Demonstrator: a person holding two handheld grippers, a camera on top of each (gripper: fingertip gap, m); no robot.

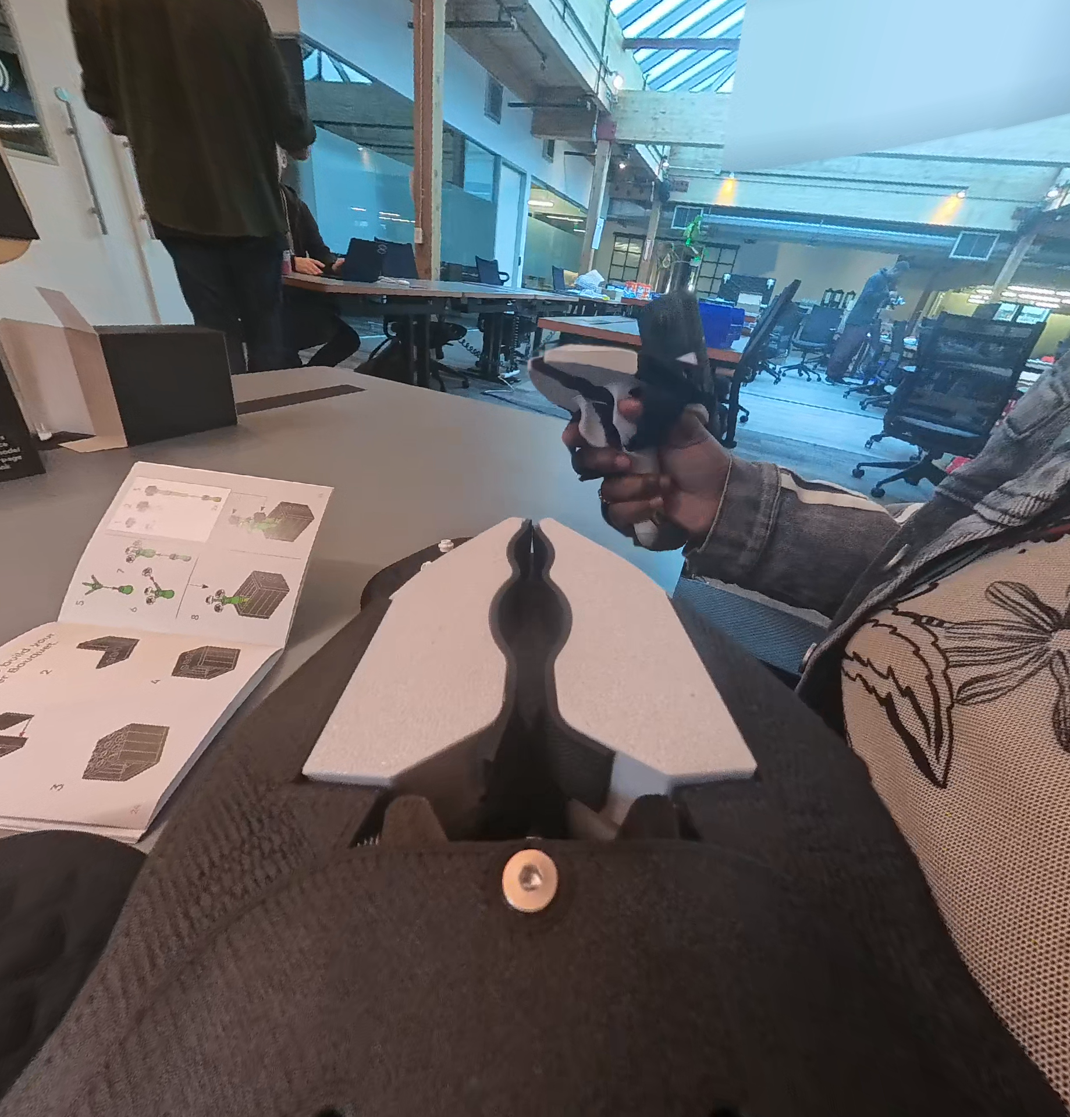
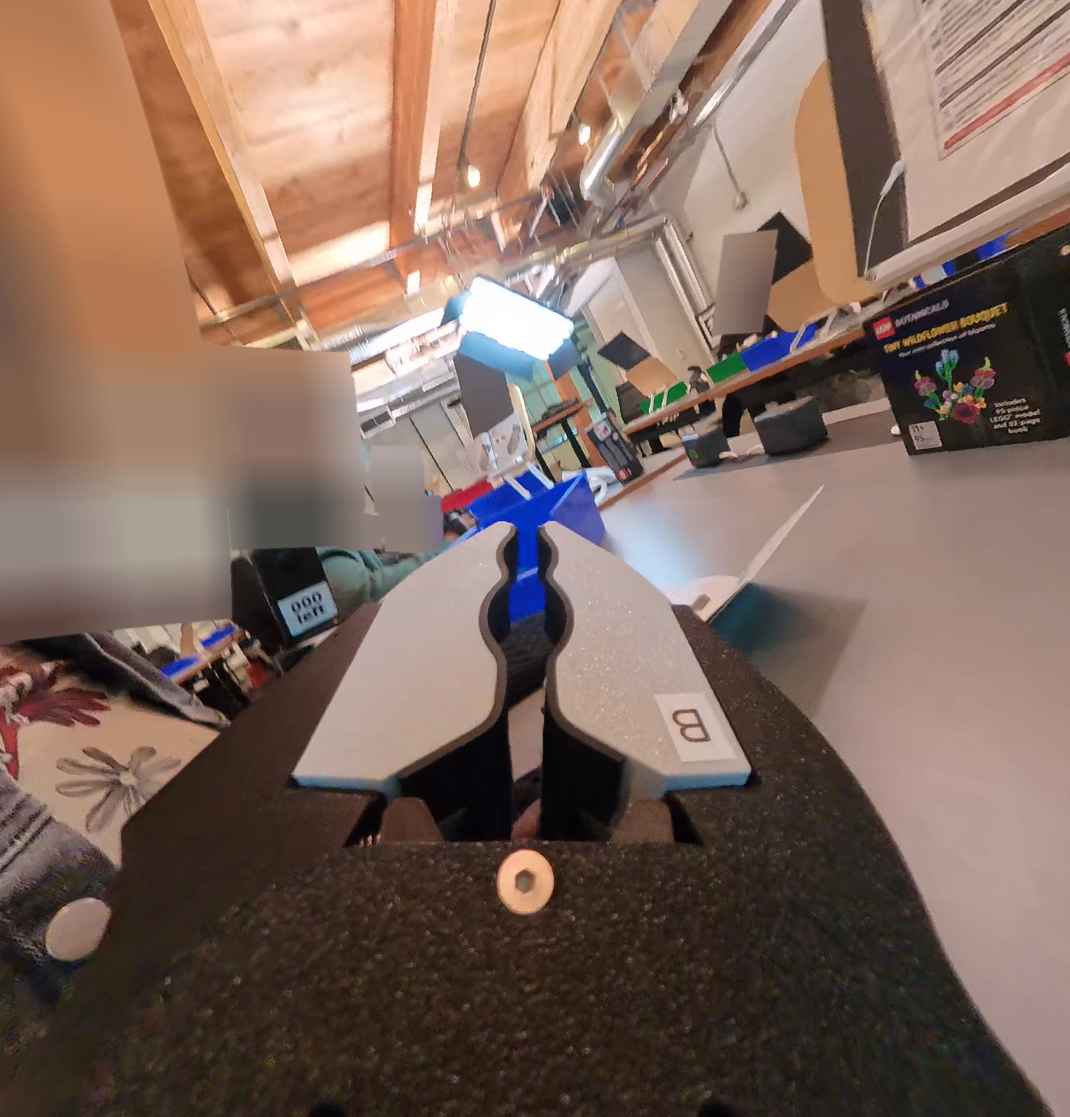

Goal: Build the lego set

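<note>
My left gripper (image 1: 531,535) is low over the grey table (image 1: 429,459), its jaws shut tip to tip. A dark rounded piece with small white studs (image 1: 399,574) shows from under its left finger; I cannot tell whether it is held. The open instruction booklet (image 1: 157,634) lies to its left. My right gripper (image 2: 527,544) is tilted up off the table, its jaws a narrow gap apart with nothing between them. In the left wrist view it (image 1: 586,381) is held in a hand above the table's far right. The black lego box (image 2: 973,362) stands at the far right.
An opened black carton (image 1: 163,381) stands at the back left of the table. A person (image 1: 200,151) stands behind it. My holder's jacket and floral shirt (image 1: 973,695) fill the right side. Two small dark containers (image 2: 789,423) and a blue bin (image 2: 556,508) sit farther off.
</note>
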